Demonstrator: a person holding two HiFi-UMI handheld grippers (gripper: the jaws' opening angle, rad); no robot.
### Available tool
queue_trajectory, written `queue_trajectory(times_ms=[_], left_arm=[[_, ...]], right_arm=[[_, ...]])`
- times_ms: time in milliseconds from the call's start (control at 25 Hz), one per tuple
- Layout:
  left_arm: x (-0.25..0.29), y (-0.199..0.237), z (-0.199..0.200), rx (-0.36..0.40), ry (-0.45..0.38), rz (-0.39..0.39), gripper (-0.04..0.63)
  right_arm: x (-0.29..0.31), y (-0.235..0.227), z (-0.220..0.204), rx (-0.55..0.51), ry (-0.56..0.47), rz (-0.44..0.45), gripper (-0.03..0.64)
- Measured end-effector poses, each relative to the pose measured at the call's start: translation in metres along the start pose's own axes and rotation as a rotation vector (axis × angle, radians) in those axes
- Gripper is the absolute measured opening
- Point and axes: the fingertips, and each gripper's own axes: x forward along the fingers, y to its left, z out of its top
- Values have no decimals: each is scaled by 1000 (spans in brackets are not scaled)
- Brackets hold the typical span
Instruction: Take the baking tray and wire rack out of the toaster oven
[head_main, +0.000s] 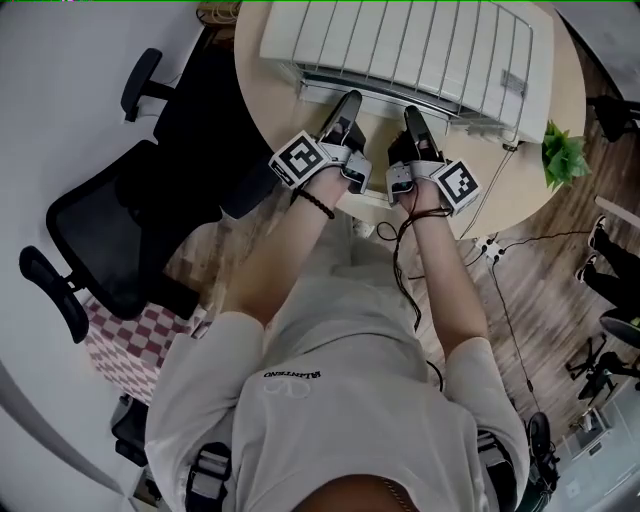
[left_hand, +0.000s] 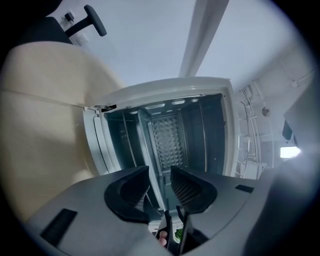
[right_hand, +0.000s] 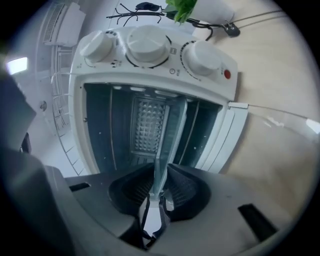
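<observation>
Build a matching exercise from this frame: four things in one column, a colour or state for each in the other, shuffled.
Things:
1. right tongs
2. left tongs
3. plant
4. indicator light

Colour or state:
A. red
B. apart
C. green
D. closed on the rim of the baking tray

Pairs: 1-D, 2-B, 3-C, 4-A

Dim, flat, greyish light with no hard shadows. Both gripper views bend strongly and fade to black corners around the white metal toaster oven (left_hand: 165, 92), whose cavity stays dark. A blown-out bright patch (left_hand: 290, 151) glares to its right in the left gripper view. The near foreground is blurred.
</observation>
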Motion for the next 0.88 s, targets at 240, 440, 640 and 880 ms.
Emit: queue_trajectory(times_ms=[240,440,640,880], left_arm=[[18,19,6,-45,-11,-4,140],[28,18,7,-62,-13,-15,140],[35,20,8,-64,-17,-27,138],[43,23,9,-97,-28,-41,120]], right_arm=[[22,-18,4,25,-32,-11,81],[30,-15,10,42,-67,27,81],[34,-18,19,70,-106,53,81],[39,-23,25,91,-141,61,81]])
